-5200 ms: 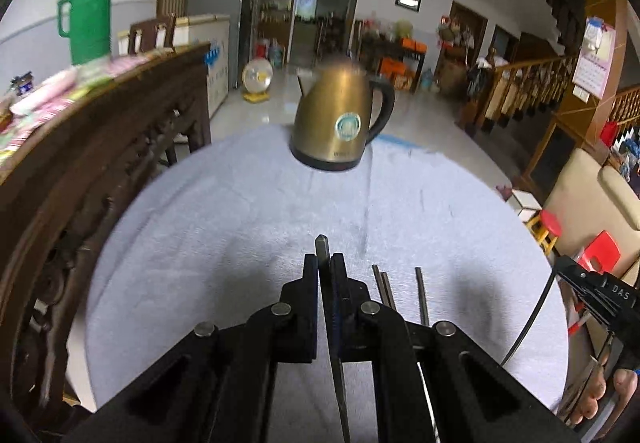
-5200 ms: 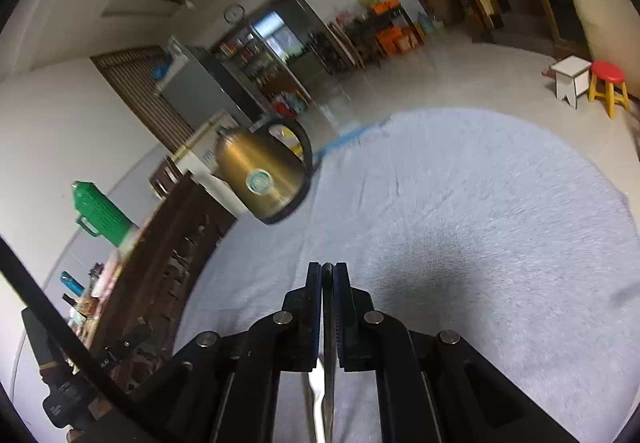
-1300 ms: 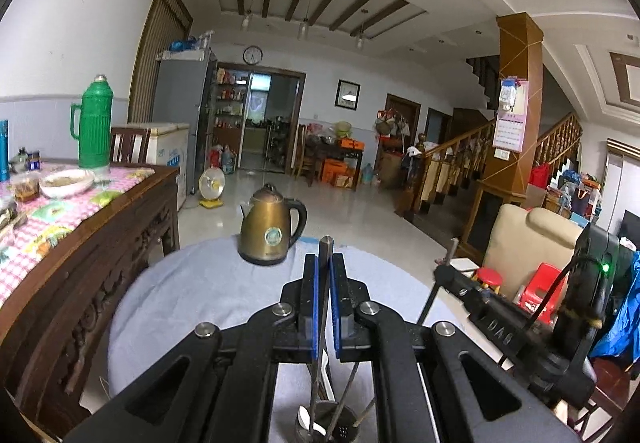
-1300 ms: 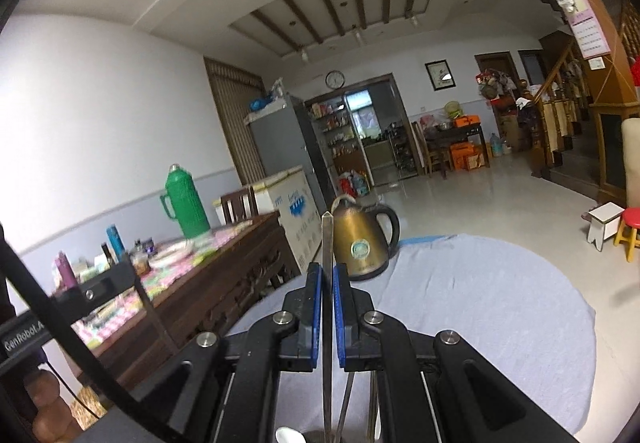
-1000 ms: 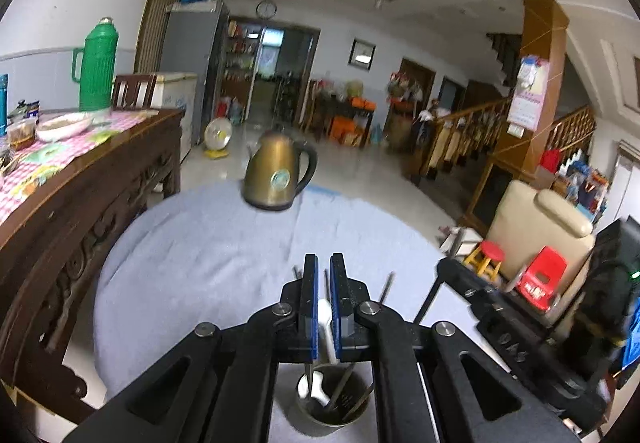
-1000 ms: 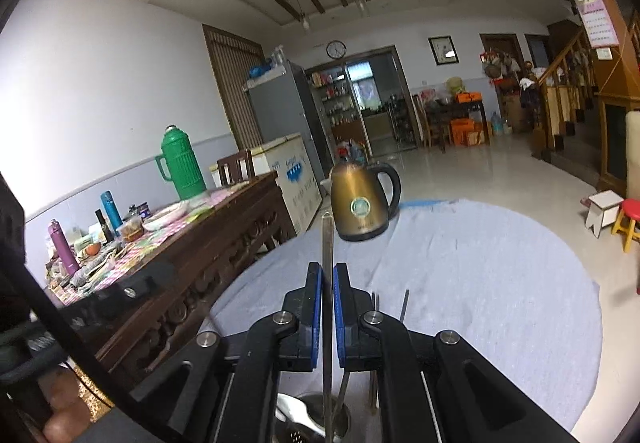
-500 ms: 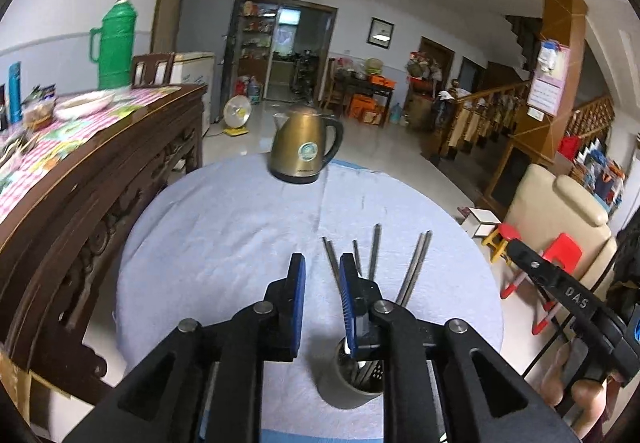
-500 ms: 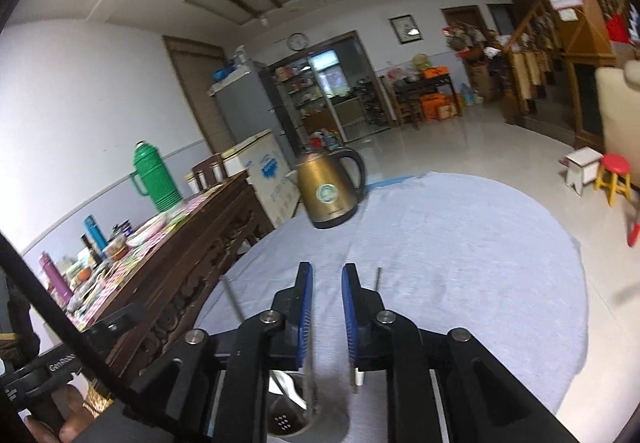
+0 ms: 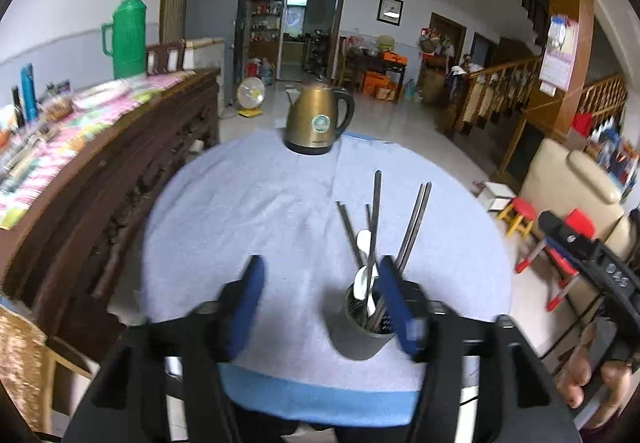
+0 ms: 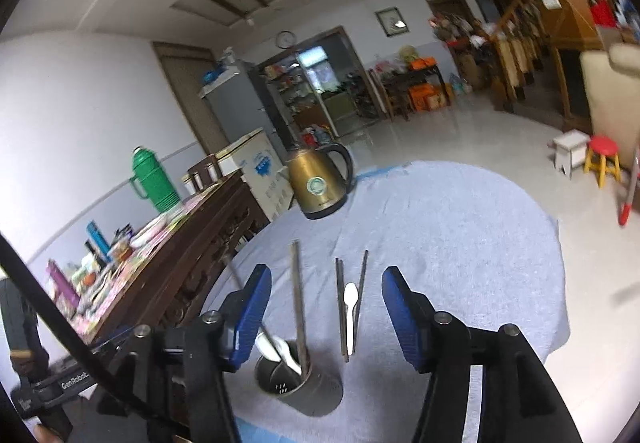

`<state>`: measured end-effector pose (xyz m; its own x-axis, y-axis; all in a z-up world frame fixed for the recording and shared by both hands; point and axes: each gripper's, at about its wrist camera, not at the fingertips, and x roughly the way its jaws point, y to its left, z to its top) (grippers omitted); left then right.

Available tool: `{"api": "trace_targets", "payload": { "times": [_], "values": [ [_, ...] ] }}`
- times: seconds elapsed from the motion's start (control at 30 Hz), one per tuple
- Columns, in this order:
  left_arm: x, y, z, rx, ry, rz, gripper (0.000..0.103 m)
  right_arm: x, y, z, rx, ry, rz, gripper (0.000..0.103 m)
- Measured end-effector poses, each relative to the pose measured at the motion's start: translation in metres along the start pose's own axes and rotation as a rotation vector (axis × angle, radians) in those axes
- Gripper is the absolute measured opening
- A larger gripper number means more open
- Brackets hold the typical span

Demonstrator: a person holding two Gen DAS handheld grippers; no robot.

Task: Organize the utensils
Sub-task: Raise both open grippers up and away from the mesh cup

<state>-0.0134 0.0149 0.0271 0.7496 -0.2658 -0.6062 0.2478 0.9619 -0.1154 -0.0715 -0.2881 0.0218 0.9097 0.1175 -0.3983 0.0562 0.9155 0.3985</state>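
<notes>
A dark metal utensil holder stands near the front edge of the round table. Chopsticks and a white spoon stand in it. More chopsticks and a second white spoon lie flat on the cloth just beyond it. My left gripper hovers over the holder, its jaws opening and holding nothing. My right gripper is also above the holder, its jaws opening too and nothing between the pads.
A brass-coloured kettle stands at the table's far edge. The table's grey-blue cloth lies bare on the left. A dark wooden sideboard with a green thermos runs along the left. A hand holds the right gripper.
Both grippers were shut on a utensil over the holder; now both stand open and those utensils are in the holder. Both views have drawn back and tilted down.
</notes>
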Motion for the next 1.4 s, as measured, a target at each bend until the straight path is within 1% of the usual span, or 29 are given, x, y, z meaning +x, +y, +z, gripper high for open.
{"api": "trace_targets", "payload": {
  "times": [0.03,0.07,0.1,0.2,0.33,0.57,0.97,1.4],
  "values": [
    [-0.005,-0.002,-0.002,0.013,-0.011,0.025,0.071,-0.006,0.006,-0.001,-0.029,-0.002,-0.002,0.061],
    [-0.010,-0.004,-0.004,0.026,-0.020,0.054,0.075,-0.011,0.010,-0.003,-0.048,-0.004,-0.006,0.063],
    [-0.013,-0.006,-0.005,0.036,-0.026,0.078,0.078,-0.016,0.015,-0.005,-0.067,-0.006,-0.008,0.066],
    [-0.019,-0.007,-0.009,0.065,-0.044,0.125,0.078,-0.020,0.022,-0.009,-0.087,0.000,-0.002,0.068],
    [-0.021,-0.006,-0.010,0.092,-0.066,0.190,0.079,-0.013,0.025,-0.015,-0.096,0.033,-0.002,0.068],
    [-0.013,0.007,-0.010,0.080,-0.052,0.242,0.079,0.005,0.025,-0.025,-0.081,0.083,-0.004,0.068],
    [-0.008,0.019,-0.013,0.071,-0.035,0.252,0.079,0.013,0.033,-0.029,-0.081,0.099,0.004,0.068],
    [0.002,0.021,-0.014,0.070,-0.004,0.270,0.079,0.026,0.033,-0.031,-0.061,0.129,0.009,0.068]
  ]
}}
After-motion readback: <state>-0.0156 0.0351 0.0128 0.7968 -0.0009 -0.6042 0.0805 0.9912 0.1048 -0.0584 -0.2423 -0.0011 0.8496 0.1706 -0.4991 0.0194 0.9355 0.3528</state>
